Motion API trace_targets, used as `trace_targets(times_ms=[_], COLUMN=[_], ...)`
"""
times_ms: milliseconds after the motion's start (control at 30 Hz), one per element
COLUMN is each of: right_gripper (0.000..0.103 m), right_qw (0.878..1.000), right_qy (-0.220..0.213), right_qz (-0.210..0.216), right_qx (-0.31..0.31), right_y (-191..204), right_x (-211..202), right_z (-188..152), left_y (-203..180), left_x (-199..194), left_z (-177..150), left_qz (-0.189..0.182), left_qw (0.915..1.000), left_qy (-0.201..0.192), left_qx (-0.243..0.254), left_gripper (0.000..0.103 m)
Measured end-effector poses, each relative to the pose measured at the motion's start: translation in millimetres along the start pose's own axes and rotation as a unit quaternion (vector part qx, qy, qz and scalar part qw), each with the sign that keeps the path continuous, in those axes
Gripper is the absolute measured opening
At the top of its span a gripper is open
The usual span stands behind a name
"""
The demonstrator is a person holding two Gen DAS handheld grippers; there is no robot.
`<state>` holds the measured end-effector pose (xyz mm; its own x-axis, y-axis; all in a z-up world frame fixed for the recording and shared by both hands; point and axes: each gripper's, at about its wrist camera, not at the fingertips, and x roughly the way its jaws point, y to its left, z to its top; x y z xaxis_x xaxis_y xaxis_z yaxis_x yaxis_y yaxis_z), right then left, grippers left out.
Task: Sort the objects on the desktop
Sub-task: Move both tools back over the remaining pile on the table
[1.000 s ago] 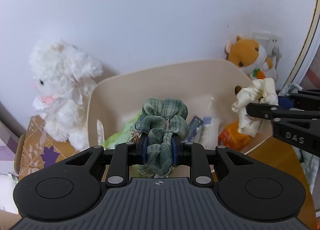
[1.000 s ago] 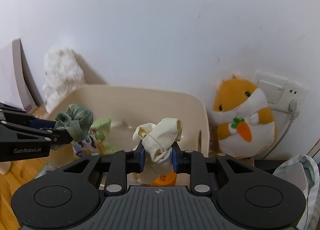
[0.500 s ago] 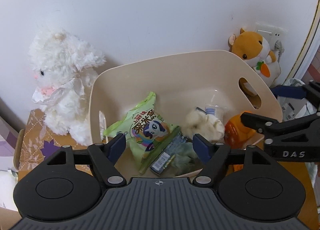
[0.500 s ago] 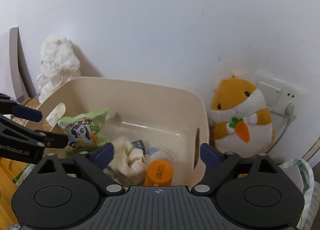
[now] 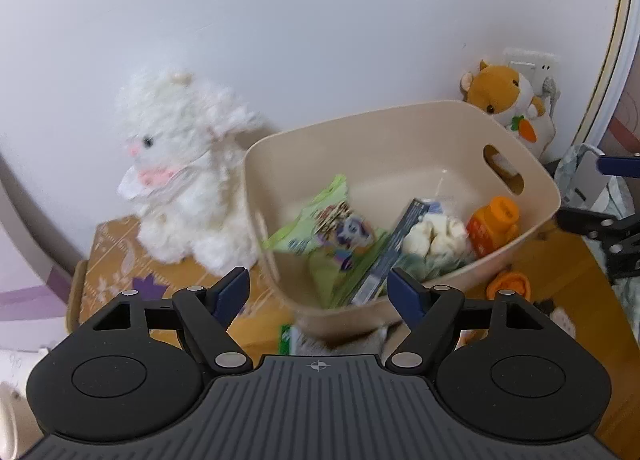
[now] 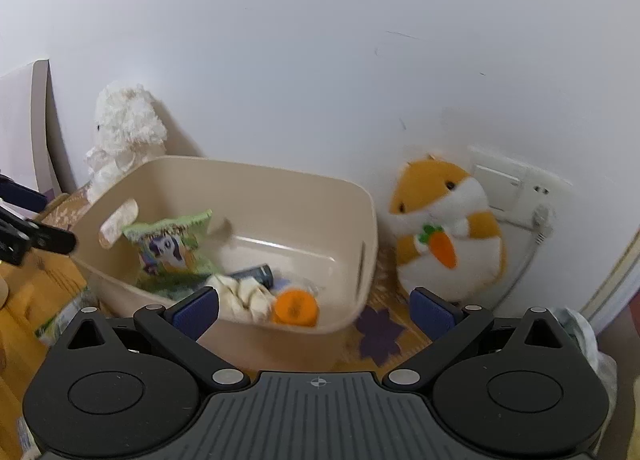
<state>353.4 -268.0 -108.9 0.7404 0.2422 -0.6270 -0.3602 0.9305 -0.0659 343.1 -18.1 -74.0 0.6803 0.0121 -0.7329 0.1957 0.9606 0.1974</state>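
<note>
The cream scrunchie point(image 5: 434, 234) lies in the bin point(image 5: 532, 187); both grippers point(image 5: 319, 287) point(image 6: 315, 308) have just spread wide, empty.

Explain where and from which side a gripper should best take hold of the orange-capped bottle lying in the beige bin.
Probably the orange cap of the bottle, from above: it points up toward the open top, while the cream scrunchie and bin wall crowd the sides.
</note>
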Motion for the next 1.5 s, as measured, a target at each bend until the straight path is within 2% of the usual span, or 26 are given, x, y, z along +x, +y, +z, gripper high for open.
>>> trace_targets(times_ms=[233,433,600,867,1100,1300,1433,1500], right_gripper=[0.103,0.103,0.103,0.103,0.103,0.103,0.102,0.101], right_qw=[1.0,0.998,0.997,0.995,0.993,0.992,0.992,0.992], right_qy=[0.02,0.042,0.066,0.091,0.111,0.12,0.124,0.127], right_qz=[-0.017,-0.025,-0.026,-0.013,-0.021,-0.03,-0.028,-0.022], right_qx=[0.015,0.027,0.028,0.033,0.024,0.002,-0.015,-0.016], right_y=[-11.1,-12.9,-8.0,-0.9,-0.6,1.4,7.1,10.2], right_x=[-19.0,-31.5,-39.4,-50.2,-46.8,-32.9,-21.1,-15.8], right_z=[-32.2,-65.1,-94.8,-124.0,-136.3,-136.0,-133.8,-132.1], left_y=[20.0,26.8,21.6,-3.2,-27.6,-43.8,-53.4,-57.0], left_x=[-8.8,-11.7,-17.6,-33.3,-41.7,-36.8,-28.7,-24.3], left_z=[-31.1,-59.2,-85.7,-125.9,-150.8,-162.5,-168.1,-170.4], left_qz=[0.012,0.001,-0.023,-0.068,-0.097,-0.105,-0.107,-0.11], left_qw=[0.9997,0.9983,0.9956,0.9907,0.9865,0.9842,0.9828,0.9816], left_qy=[0.022,0.052,0.073,0.104,0.126,0.14,0.148,0.155], left_qx=[-0.008,-0.025,-0.054,-0.055,-0.041,-0.031,-0.024,-0.023], left_gripper=[0.078,0.078,0.078,0.078,0.078,0.077,0.069,0.068])
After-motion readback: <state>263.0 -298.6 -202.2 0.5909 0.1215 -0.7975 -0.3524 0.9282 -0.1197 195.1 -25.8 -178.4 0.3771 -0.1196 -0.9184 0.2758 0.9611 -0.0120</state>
